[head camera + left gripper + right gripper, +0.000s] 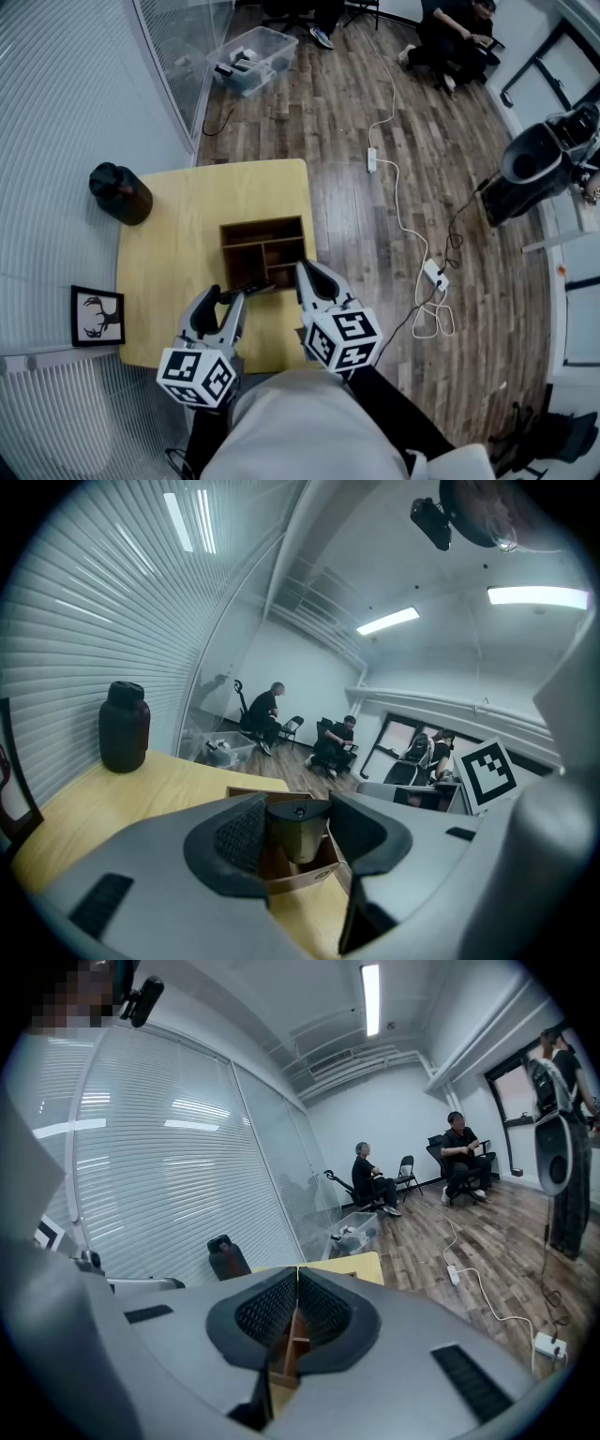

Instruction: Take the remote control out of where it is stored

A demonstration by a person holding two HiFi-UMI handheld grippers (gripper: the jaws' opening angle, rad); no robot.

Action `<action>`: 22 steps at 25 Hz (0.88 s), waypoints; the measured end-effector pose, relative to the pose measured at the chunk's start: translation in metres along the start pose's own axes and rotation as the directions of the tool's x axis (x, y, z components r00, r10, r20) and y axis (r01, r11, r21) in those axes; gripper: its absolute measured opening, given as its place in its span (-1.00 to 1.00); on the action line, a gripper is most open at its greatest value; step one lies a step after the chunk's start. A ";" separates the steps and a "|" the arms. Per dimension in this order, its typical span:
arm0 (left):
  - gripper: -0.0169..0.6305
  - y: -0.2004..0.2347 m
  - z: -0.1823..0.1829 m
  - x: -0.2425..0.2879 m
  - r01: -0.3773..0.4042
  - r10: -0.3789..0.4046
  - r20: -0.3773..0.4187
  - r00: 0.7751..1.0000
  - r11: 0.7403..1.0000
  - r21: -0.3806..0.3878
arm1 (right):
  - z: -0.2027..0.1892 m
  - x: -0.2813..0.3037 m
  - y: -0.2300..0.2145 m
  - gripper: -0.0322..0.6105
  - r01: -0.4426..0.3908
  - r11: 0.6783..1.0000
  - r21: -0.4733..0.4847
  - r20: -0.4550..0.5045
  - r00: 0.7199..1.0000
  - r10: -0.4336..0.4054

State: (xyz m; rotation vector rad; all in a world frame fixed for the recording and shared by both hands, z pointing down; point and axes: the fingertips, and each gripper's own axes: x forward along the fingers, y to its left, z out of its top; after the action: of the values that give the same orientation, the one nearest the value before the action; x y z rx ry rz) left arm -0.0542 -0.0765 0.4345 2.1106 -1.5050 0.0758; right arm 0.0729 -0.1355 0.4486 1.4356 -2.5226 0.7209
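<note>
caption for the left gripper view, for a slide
Left claw clamped on the dark remote control at the wooden organizer

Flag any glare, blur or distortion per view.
Head view: fisheye bows the blinds, otherwise evenly lit. Left gripper view: ceiling light blown out, remote control slightly soft up close. Right gripper view: black vignette corners, ceiling strip glares.

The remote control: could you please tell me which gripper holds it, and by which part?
The left gripper holds the remote control by one end, jaws on its sides; the right gripper is shut, empty.
</note>
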 end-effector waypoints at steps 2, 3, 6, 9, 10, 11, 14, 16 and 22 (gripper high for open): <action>-0.29 -0.001 0.000 0.000 0.002 -0.002 0.001 1.000 1.000 -0.002 | 0.000 0.000 -0.001 -0.88 0.000 1.000 -0.001 0.000 1.000 0.000; -0.29 -0.002 0.000 0.000 0.002 -0.002 0.002 1.000 1.000 -0.003 | 0.000 0.000 -0.001 -0.88 0.000 1.000 -0.001 -0.001 1.000 0.000; -0.29 -0.003 0.001 -0.001 0.002 -0.002 0.005 1.000 1.000 -0.004 | 0.000 0.000 -0.001 -0.88 0.000 1.000 -0.005 -0.002 1.000 0.000; -0.29 -0.006 0.003 -0.001 0.003 -0.003 0.007 1.000 1.000 -0.002 | 0.000 0.000 -0.002 -0.88 0.000 1.000 -0.012 -0.006 1.000 0.000; -0.29 -0.006 0.003 -0.002 0.003 -0.003 0.007 1.000 1.000 -0.002 | 0.000 0.000 -0.001 -0.88 -0.001 1.000 -0.013 -0.008 1.000 0.001; -0.29 -0.006 0.004 -0.002 0.002 -0.002 0.007 1.000 1.000 -0.003 | 0.000 0.000 -0.001 -0.88 -0.003 1.000 -0.014 -0.009 1.000 0.003; -0.29 -0.005 0.004 -0.003 0.001 -0.001 0.008 1.000 1.000 -0.004 | 0.000 0.000 0.001 -0.89 -0.005 1.000 -0.020 -0.010 1.000 0.005; -0.29 -0.006 0.004 -0.004 -0.001 0.001 0.009 1.000 1.000 -0.002 | 0.000 0.000 0.000 -0.89 0.000 1.000 -0.029 -0.015 1.000 0.000; -0.29 -0.007 0.004 -0.003 -0.001 0.001 0.010 1.000 1.000 -0.001 | 0.003 -0.002 -0.001 -0.89 0.019 0.996 -0.090 -0.012 1.000 -0.020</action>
State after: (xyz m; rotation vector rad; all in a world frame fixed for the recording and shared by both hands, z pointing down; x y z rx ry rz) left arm -0.0503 -0.0737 0.4277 2.1122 -1.5122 0.0645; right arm 0.0753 -0.1360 0.4462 1.4200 -2.4937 0.6034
